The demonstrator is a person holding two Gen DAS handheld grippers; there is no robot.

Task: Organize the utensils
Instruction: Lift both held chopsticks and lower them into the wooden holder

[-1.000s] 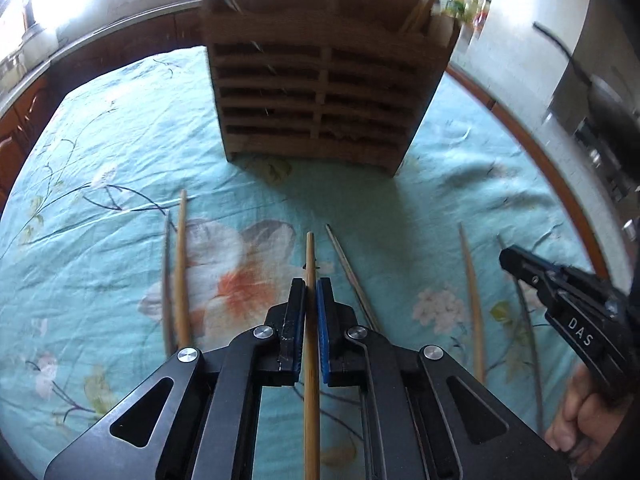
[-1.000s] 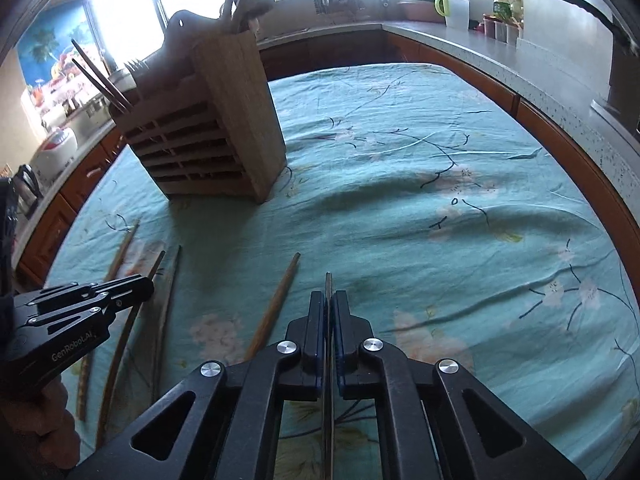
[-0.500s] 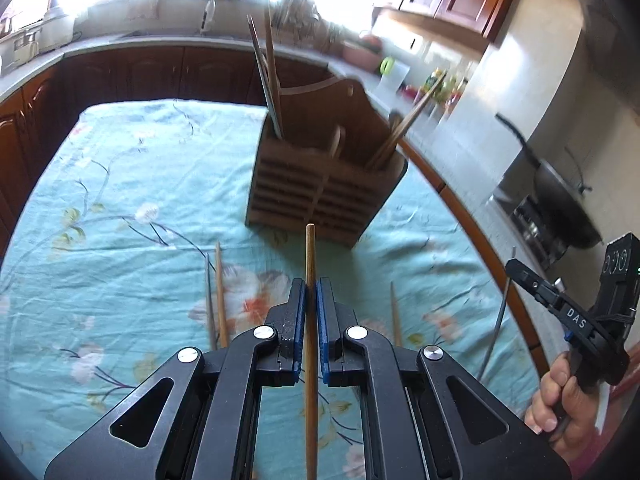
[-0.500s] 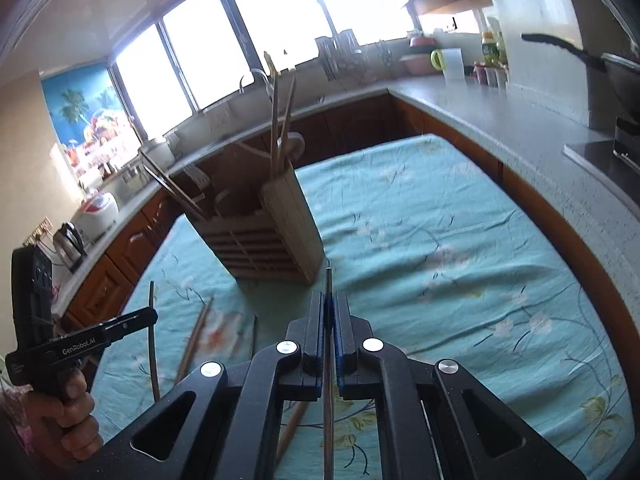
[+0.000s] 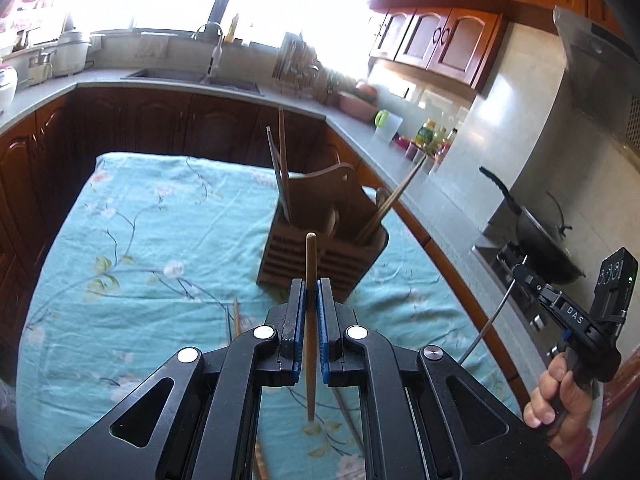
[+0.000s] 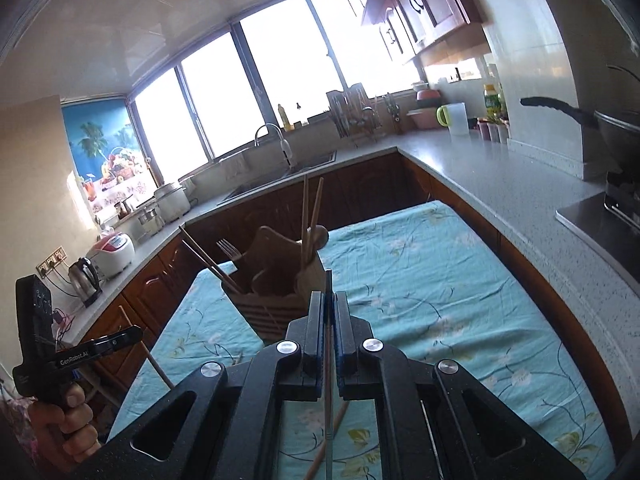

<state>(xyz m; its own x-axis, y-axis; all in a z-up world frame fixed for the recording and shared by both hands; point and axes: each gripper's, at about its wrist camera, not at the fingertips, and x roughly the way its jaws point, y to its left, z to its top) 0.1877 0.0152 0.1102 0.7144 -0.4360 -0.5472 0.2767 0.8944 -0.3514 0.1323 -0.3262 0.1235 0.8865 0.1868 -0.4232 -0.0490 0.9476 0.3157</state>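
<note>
Both claws have risen well clear of the desk since a second ago, and each view has tipped up from the cloth to take in the kitchen. Left claw point(image 5: 311, 292) is clenched on a wooden chopstick point(image 5: 310, 304), held nearly upright in its view with the blunt end up. Right claw point(image 6: 328, 308) is clenched on a thin metal chopstick point(image 6: 328, 360), which runs straight along the fingers. Ahead of both stands the wooden utensil holder point(image 5: 320, 256) on the desk point(image 5: 132, 248), which is draped in a turquoise floral cloth; chopsticks, a fork point(image 6: 228, 248) and a small board stick up out of its compartments. Loose chopsticks point(image 5: 236, 314) lie on the cloth near the holder's front, partly hidden by the left claw. Around the desk runs a grey counter point(image 6: 500, 184) on dark wood cabinets, with a sink and tap point(image 5: 214, 46) under bright windows, a rice cooker point(image 6: 114, 254) and kettle point(image 6: 86, 282) to one side, and a black wok point(image 5: 540, 236) on the stove to the other.
</note>
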